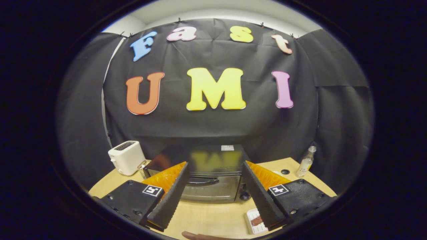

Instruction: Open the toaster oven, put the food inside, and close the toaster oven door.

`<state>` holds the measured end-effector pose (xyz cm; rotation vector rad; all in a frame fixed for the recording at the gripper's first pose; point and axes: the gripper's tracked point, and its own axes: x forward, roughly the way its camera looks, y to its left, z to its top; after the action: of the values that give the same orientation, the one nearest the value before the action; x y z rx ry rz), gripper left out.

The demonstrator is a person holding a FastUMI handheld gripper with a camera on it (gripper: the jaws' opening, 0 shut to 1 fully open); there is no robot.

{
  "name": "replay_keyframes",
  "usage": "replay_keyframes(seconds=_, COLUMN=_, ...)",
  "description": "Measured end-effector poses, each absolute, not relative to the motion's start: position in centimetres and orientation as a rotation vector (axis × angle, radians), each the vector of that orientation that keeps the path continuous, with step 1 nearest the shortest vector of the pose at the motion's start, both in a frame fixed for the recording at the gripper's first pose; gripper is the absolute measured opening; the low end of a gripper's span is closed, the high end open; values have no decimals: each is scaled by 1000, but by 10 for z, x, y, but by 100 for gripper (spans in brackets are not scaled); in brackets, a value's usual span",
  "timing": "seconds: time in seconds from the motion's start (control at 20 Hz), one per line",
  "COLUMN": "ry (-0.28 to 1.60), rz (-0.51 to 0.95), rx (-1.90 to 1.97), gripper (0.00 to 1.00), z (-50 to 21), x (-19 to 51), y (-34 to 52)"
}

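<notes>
Gripper [216, 193] is held above a light wooden tabletop [206, 216], fingers spread wide apart with nothing between the pads. Fingers are aimed at a black toaster oven with a glass door [213, 181], seen framed in the gap between them and standing a little beyond the tips. Oven door is shut; its dark horizontal handle [203, 181] is seen across the top of the glass. A white tray holding a brown piece of food [256, 221] is noted on the tabletop just beside the right finger, nearer than the oven. A white pop-up toaster [126, 157] is placed left of the oven. A small clear bottle [306, 162] stands to the right, well apart.
</notes>
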<state>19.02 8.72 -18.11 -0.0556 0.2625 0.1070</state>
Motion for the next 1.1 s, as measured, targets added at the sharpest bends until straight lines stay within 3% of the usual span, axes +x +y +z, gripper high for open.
replay_keyframes(seconds=0.55, ry=425, rz=95, rx=-56, gripper=100, z=-246, x=254, y=127)
replay_keyframes(seconds=1.1, ry=382, rz=126, rx=-84, gripper=100, z=-250, x=213, y=124)
